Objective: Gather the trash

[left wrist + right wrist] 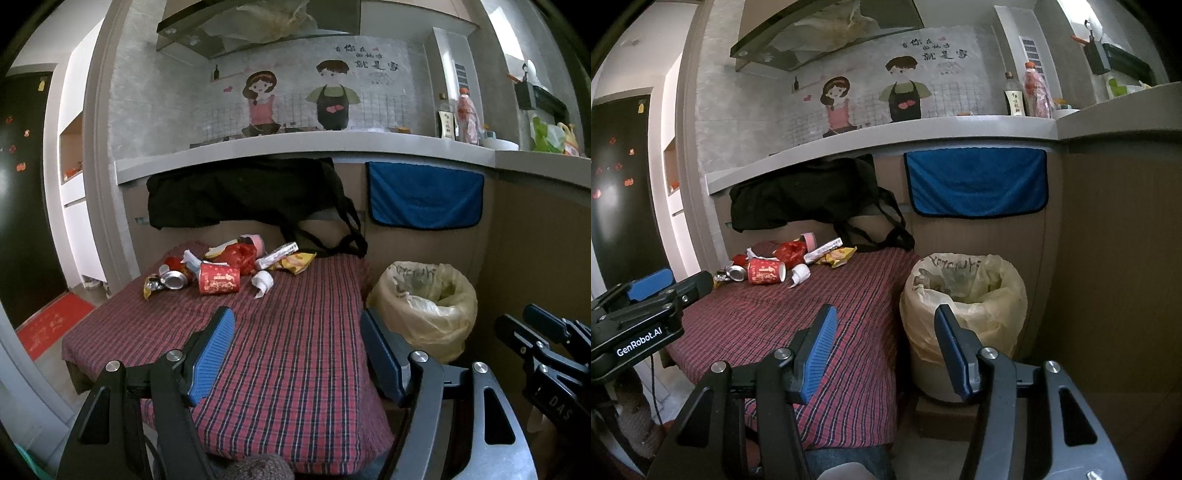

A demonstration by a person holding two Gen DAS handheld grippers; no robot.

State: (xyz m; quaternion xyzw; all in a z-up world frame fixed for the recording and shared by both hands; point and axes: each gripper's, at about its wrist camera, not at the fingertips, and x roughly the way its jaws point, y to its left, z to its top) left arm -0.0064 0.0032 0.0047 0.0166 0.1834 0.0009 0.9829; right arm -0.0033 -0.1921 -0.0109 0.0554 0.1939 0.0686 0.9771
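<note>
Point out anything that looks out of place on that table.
Litter is heaped at the far end of the checked tablecloth: a red paper cup tipped on its side, a crushed can, wrappers. The lined bin stands beside.

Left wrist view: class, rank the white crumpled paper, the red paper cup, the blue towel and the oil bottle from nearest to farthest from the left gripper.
From the left gripper:
1. White crumpled paper, mid-table.
2. Red paper cup, just left; nearly tied.
3. Blue towel, hanging on the cabinet.
4. Oil bottle, on the counter.
</note>
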